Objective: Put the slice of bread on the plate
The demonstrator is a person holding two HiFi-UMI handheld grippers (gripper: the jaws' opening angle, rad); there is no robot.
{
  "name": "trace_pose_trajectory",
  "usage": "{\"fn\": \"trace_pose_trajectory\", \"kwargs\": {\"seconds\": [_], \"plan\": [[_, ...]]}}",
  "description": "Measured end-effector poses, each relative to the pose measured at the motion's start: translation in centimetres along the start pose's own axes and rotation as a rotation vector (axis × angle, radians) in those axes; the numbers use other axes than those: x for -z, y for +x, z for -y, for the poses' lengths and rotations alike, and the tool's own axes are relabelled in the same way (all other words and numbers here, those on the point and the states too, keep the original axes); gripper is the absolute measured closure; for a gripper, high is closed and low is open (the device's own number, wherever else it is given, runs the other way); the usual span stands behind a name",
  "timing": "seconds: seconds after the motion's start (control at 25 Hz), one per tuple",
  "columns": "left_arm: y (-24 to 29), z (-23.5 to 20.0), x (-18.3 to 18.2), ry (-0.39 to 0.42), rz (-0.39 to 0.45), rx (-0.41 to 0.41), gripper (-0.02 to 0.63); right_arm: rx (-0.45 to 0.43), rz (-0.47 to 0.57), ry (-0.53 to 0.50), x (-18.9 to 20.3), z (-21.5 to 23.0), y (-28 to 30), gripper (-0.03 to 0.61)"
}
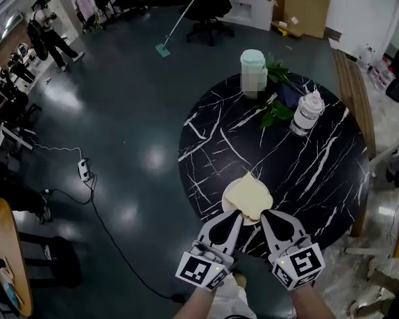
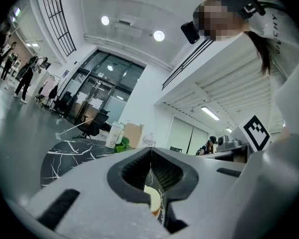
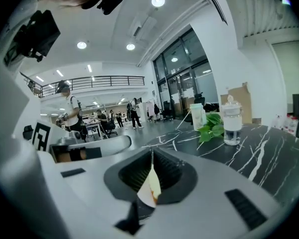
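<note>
Beyond right hand-held gripper (image 1: 266,214), bread slice (image 1: 249,195) on plate (image 1: 225,203)

Head view dim, cool cast; soft glare patches on the glossy floor (image 1: 153,158). Gripper views brighter, lit from round ceiling lights (image 3: 158,1) and a strip light (image 2: 209,112). Heavy fisheye bending, black corners in both. Right tool (image 3: 151,156) close-up, slightly soft.
</note>
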State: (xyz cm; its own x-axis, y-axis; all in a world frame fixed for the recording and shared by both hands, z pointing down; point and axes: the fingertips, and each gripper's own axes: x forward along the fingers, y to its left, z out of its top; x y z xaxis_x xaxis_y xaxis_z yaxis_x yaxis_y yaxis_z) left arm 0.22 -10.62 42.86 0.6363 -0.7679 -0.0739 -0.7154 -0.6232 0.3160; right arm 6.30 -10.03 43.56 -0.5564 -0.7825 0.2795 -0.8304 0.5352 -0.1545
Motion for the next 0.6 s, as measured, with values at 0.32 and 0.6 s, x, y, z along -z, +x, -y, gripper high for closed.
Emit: {"fn": "trace_pose_trajectory", "kwargs": {"seconds": [0.32, 0.6], "plan": [[-1.2, 1.7, -1.2, 0.066, -0.038, 0.003, 0.606, -0.047, -0.013, -0.025, -1.0, -2.3, -1.8, 0.568], [-1.5, 4.4, -1.3, 0.036, -0.071, 0.04, 0.606, -0.061, -0.035, -0.008, -1.3, -2.6, -3.4, 0.568]]}}
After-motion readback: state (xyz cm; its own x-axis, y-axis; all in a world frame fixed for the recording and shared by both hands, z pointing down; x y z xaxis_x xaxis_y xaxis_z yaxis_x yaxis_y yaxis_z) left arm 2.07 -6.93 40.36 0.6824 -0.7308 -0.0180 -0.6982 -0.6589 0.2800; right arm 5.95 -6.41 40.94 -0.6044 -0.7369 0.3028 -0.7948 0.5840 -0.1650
